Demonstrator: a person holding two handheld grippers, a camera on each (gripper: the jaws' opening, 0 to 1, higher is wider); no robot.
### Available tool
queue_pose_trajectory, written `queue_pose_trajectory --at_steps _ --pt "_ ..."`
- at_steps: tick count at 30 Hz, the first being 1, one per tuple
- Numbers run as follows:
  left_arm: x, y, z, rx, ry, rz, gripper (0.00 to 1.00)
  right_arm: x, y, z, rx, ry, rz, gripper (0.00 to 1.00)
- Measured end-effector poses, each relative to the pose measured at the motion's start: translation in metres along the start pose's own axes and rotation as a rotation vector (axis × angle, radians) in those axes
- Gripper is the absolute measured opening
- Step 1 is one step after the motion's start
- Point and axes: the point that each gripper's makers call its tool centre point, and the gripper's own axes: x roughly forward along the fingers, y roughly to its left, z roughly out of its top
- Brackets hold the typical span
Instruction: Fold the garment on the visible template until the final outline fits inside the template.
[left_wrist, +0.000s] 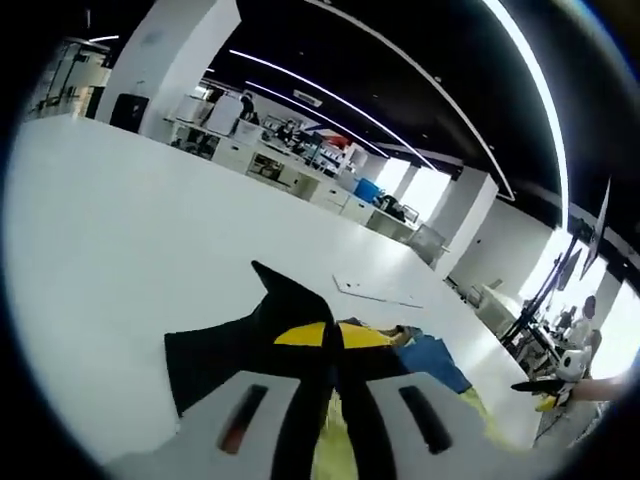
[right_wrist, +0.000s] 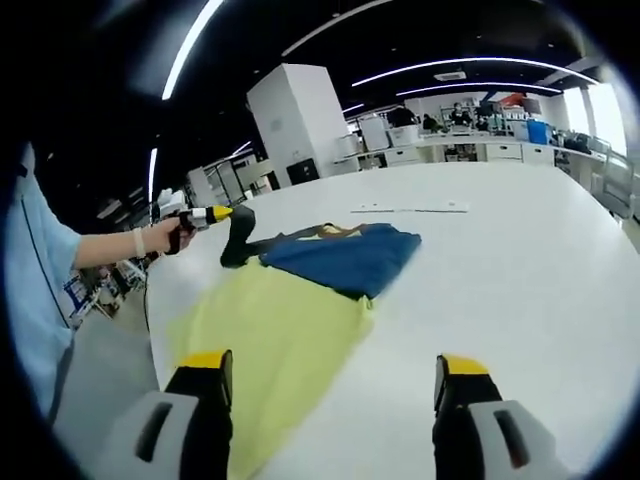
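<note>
The garment lies on the white table (right_wrist: 520, 260), with a yellow part (right_wrist: 280, 330), a blue part (right_wrist: 350, 255) and a black part (left_wrist: 215, 360). My left gripper (left_wrist: 331, 340) is shut on the black cloth, which bunches up over its tips. From the right gripper view, a hand holds that left gripper (right_wrist: 236, 238) at the garment's far left corner. My right gripper (right_wrist: 332, 372) stands open, low over the table at the yellow part's near edge, with nothing between its jaws. It also shows small at the far right of the left gripper view (left_wrist: 545, 388). A thin flat white sheet (right_wrist: 410, 209) lies beyond the garment.
A person in a light blue sleeve (right_wrist: 35, 290) stands at the table's left edge. The table stretches wide and bare to the right of the garment. Desks and cabinets (right_wrist: 470, 150) and a white pillar (right_wrist: 295, 125) stand far behind.
</note>
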Motion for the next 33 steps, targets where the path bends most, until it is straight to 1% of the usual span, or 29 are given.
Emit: queue_pose_trajectory --at_steps 3,4,5,6,8,9,11,14,15,16,19,20,22,24,25,27,30,31,32,33 --pt "0.018 -0.018 -0.007 0.013 0.028 -0.025 0.0 -0.002 0.003 -0.002 0.004 -0.002 0.006 0.83" --pt "0.025 -0.025 -0.008 0.015 0.027 -0.035 0.0 -0.003 0.004 -0.003 0.009 -0.001 0.007 0.83" --pt "0.027 -0.028 -0.008 0.012 0.028 -0.041 0.0 -0.004 0.004 -0.004 0.01 -0.002 0.007 0.82" --pt "0.034 -0.037 -0.009 -0.003 0.037 -0.062 0.0 -0.006 0.005 -0.004 0.013 -0.004 0.008 0.82" --pt "0.042 -0.044 -0.009 0.002 0.035 -0.068 0.0 -0.007 0.004 -0.005 0.023 -0.007 0.005 0.82" --pt "0.048 -0.052 -0.009 -0.002 0.039 -0.08 0.0 -0.008 0.004 -0.005 0.025 -0.01 0.003 0.82" --pt "0.057 -0.065 -0.011 -0.023 0.041 -0.106 0.0 -0.008 0.003 -0.005 0.033 -0.016 0.0 0.82" --pt "0.067 -0.082 -0.016 -0.015 0.048 -0.133 0.0 -0.009 0.003 -0.008 0.04 -0.013 -0.002 0.81" --pt "0.072 -0.092 -0.017 -0.033 0.047 -0.157 0.0 -0.009 0.003 -0.008 0.044 -0.014 -0.002 0.81" --pt "0.075 -0.098 -0.018 -0.044 0.047 -0.169 0.0 -0.008 0.003 -0.008 0.048 -0.015 -0.002 0.81" --pt "0.085 -0.121 -0.022 -0.043 0.054 -0.215 0.0 -0.008 0.002 -0.009 0.05 -0.014 -0.003 0.81" --pt "0.09 -0.133 -0.025 -0.02 0.054 -0.236 0.0 -0.008 0.002 -0.009 0.051 -0.014 -0.003 0.81" --pt "0.098 -0.148 -0.031 -0.018 0.064 -0.261 0.0 -0.009 0.001 -0.01 0.057 -0.012 -0.004 0.81" --pt "0.105 -0.159 -0.036 -0.048 0.065 -0.284 0.0 -0.009 0.0 -0.011 0.055 -0.008 -0.006 0.81" --pt "0.106 -0.161 -0.037 -0.052 0.064 -0.287 0.0 -0.01 -0.001 -0.011 0.057 -0.007 -0.007 0.8" --pt "0.111 -0.171 -0.044 -0.07 0.075 -0.305 0.0 -0.01 -0.002 -0.011 0.06 -0.006 -0.009 0.8" --pt "0.116 -0.184 -0.056 -0.048 0.092 -0.323 0.0 -0.011 -0.004 -0.013 0.061 -0.002 -0.012 0.8" --pt "0.117 -0.188 -0.059 -0.055 0.097 -0.329 0.0 -0.012 -0.004 -0.014 0.063 -0.001 -0.013 0.8" --pt "0.118 -0.194 -0.065 -0.065 0.113 -0.349 0.0 -0.012 -0.005 -0.015 0.066 -0.002 -0.014 0.8" --pt "0.119 -0.196 -0.068 -0.056 0.115 -0.351 0.0 -0.011 -0.005 -0.016 0.071 0.0 -0.013 0.8"
